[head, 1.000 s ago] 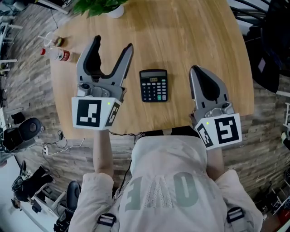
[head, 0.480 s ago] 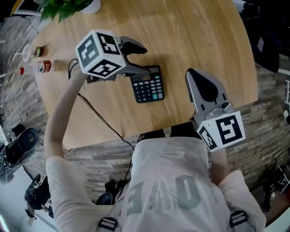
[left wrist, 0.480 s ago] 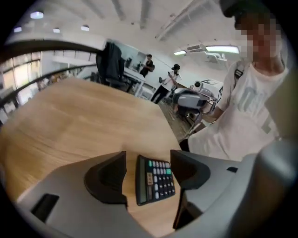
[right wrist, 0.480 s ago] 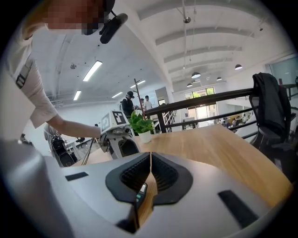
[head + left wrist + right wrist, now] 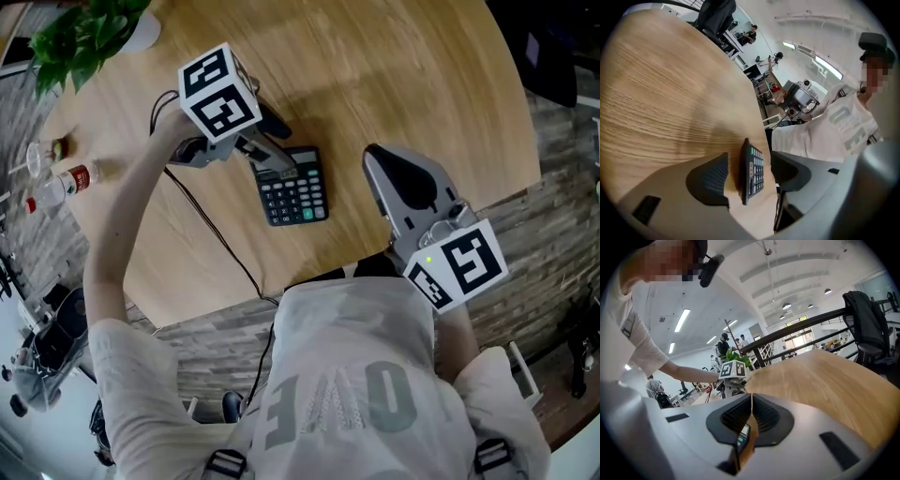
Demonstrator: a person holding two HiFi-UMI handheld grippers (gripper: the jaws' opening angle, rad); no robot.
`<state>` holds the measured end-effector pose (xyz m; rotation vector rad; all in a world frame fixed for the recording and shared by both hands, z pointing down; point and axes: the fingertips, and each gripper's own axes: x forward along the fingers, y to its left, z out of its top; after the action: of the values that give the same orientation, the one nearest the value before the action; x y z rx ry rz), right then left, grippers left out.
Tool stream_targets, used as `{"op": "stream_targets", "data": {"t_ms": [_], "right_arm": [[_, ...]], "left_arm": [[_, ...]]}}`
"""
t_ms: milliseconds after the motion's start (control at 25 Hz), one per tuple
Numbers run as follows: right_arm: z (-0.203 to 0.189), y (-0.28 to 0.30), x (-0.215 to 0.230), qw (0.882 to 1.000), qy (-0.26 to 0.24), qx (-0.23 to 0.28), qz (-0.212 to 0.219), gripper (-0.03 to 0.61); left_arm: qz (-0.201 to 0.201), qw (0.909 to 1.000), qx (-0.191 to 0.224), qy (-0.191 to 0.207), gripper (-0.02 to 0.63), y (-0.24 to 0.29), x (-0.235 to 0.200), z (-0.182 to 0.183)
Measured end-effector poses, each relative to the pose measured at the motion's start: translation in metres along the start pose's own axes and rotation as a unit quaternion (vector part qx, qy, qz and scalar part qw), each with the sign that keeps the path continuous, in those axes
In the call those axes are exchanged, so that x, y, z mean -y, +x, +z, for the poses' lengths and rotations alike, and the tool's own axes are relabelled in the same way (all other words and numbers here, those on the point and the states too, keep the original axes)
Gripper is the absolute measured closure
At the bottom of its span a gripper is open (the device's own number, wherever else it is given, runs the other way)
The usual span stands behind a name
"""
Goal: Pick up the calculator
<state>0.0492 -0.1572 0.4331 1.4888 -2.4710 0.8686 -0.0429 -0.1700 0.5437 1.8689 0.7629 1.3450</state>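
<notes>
Left gripper (image 5: 748, 165) straddles the black calculator (image 5: 292, 192), jaws wide, one on each side. The calculator lies flat on the wooden table (image 5: 422, 84), pale keys and one green key up. Right gripper (image 5: 377, 161) hovers just beside it, jaws pressed together

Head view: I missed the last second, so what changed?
The left gripper swung in from the left of the calculator and now straddles it, jaws open, not yet gripping. The calculator stayed on the table; the right gripper stayed shut beside it.
</notes>
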Motion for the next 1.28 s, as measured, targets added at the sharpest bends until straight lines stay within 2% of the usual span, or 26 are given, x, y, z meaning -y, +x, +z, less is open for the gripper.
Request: {"op": "stream_targets", "data": {"t_ms": [160,280,440,760,920,1200,1280], "right_arm": [[0.001,0.009,0.007,1.000,0.012,-0.002,-0.004,0.554],[0.004,0.016,0.012,1.000,0.019,-0.001,-0.005,0.554],[0.009,0.022,0.017,1.000,0.024,-0.001,0.002,0.553],[-0.003,0.027,0.014,0.999,0.031,-0.014,0.019,0.554],[-0.006,0.027,0.014,0.999,0.032,-0.020,0.021,0.554],[-0.005,0.023,0.021,0.999,0.035,-0.010,0.009,0.554],[-0.004,0.021,0.022,0.999,0.032,-0.008,0.006,0.553]], "left_arm": [[-0.034,0.9989,-0.033,-0.008,0.325,0.008,-0.003,-0.004],[-0.062,0.9952,-0.076,-0.009,0.325,0.020,0.001,-0.014],[-0.094,0.9893,-0.111,-0.014,0.325,0.033,0.006,-0.022],[-0.135,0.9795,-0.148,-0.022,0.334,0.049,0.017,-0.023],[-0.129,0.9780,-0.162,-0.021,0.361,0.051,0.016,-0.025],[-0.064,0.9788,-0.194,0.021,0.488,0.055,0.002,-0.031],[-0.056,0.9788,-0.195,0.023,0.495,0.055,0.000,-0.032]]}}
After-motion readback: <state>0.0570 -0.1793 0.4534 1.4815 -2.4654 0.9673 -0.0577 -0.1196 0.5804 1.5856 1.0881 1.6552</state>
